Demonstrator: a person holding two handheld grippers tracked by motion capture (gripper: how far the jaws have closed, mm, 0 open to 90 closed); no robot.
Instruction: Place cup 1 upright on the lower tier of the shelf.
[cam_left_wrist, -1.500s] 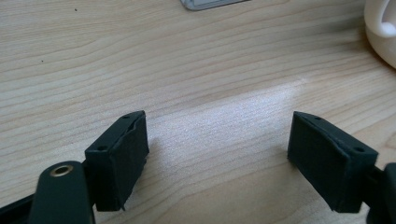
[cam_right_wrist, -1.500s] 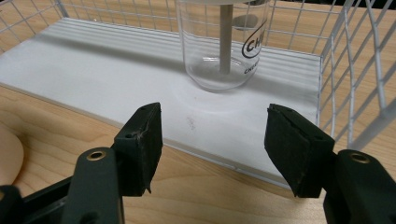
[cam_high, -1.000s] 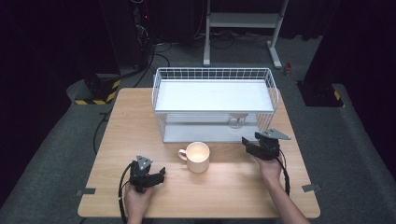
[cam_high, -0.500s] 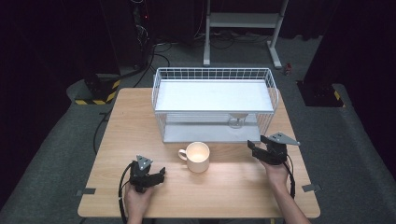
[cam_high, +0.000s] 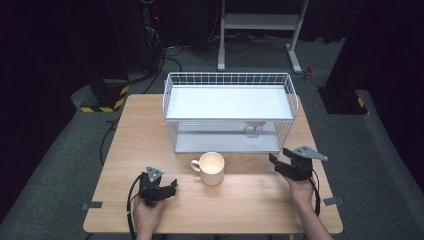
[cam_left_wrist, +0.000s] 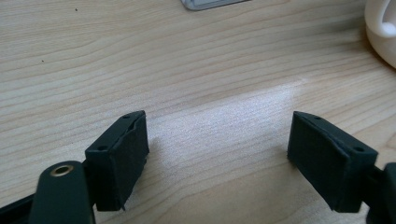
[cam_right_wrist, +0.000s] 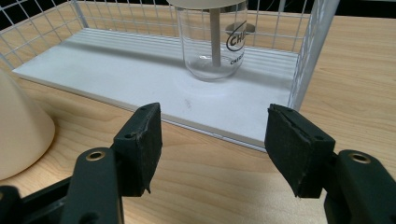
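right tongs (cam_high: 278, 163), released with nothing between them, have slid right and nearer, away from the mug (cam_high: 212, 168), so no grab is under way. left tongs (cam_high: 167, 189) rest released. mug stands mid-table before the wire rack (cam_high: 170, 107).

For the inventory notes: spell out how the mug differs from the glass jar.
The mug is opaque cream with a side handle; the glass jar is clear with printed lettering. The mug stands on the bare table; the jar sits on the wire rack's lower shelf. Both stand upright.
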